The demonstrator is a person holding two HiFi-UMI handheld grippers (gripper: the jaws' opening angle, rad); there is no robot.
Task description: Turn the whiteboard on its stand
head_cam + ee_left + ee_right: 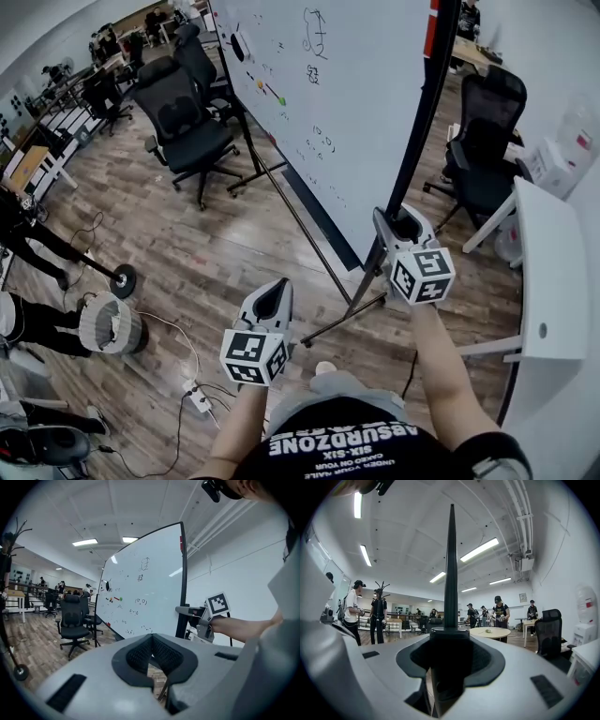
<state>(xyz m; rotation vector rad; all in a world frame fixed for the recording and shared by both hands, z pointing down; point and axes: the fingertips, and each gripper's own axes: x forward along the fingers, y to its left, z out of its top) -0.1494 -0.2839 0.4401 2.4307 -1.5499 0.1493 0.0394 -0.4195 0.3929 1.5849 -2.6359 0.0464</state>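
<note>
1. Firmly closed, the right claw (405, 225) gripped the black side post (424, 112) of the whiteboard (347, 103).
2. The left claw (273, 302) hung lower, apart from the board, jaws pressed together on nothing.
3. The whiteboard stood upright on its stand (323, 251) on the wooden floor (216, 253), near an office chair (187, 131).

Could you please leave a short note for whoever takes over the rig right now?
Left tongs: shut, empty, held low, not touching the board.
Right tongs: shut on the black frame post at the near edge of the whiteboard.
Board: upright on its stand, written face toward the office chairs.
Done: grip taken; whether any turn is made cannot be told.
Left: swing the board round on its stand, probably by that post, then let go.
</note>
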